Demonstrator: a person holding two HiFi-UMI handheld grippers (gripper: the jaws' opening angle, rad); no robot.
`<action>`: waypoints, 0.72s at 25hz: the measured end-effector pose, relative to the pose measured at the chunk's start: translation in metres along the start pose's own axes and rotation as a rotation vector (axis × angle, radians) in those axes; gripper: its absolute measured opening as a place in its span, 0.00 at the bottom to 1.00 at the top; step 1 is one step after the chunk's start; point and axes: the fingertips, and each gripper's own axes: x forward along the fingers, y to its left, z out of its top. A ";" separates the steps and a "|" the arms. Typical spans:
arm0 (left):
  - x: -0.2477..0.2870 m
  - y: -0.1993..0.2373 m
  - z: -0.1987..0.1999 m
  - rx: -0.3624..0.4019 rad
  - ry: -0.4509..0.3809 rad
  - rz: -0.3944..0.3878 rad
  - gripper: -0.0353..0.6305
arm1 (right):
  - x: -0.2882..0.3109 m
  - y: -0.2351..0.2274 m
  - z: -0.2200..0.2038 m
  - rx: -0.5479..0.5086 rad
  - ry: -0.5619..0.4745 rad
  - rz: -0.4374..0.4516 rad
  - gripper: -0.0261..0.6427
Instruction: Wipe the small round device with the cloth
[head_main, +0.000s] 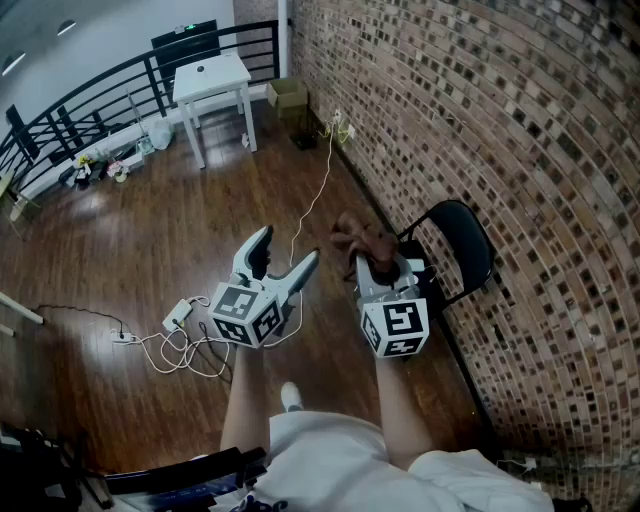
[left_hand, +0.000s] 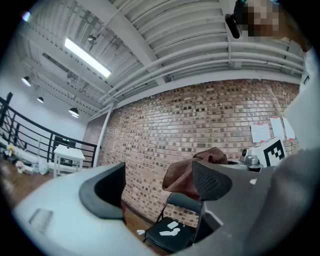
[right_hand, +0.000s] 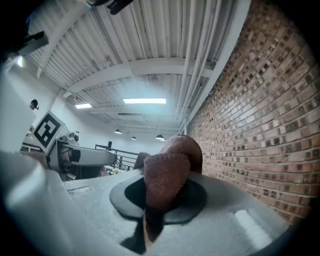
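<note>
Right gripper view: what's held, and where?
The right gripper pinches a brown woven cloth by a bunched fold; the left gripper is open, empty.

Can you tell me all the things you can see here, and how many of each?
brick wall: one, brown, on the right
wooden floor: one, dark brown, below everything
railing: one, black, at the far edge
table: one, white, by the railing
cardboard box: one, tan, beside the table
chair: one, black, against the brick wall
power strip: one, white, on the floor, left
cables: several, white, looped by the power strip
cloth: one, brown, bunched, held up
left gripper: one, pale grey, jaws apart, empty
right gripper: one, pale grey, closed on the cloth
</note>
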 end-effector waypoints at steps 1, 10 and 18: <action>-0.003 0.015 0.003 0.013 0.009 0.017 0.73 | 0.013 0.009 0.001 0.002 -0.003 0.005 0.08; -0.021 0.119 0.038 0.095 -0.021 0.138 0.67 | 0.113 0.077 0.012 -0.011 -0.008 0.124 0.08; 0.002 0.230 0.040 0.083 -0.065 0.346 0.62 | 0.233 0.092 -0.006 0.020 -0.021 0.246 0.08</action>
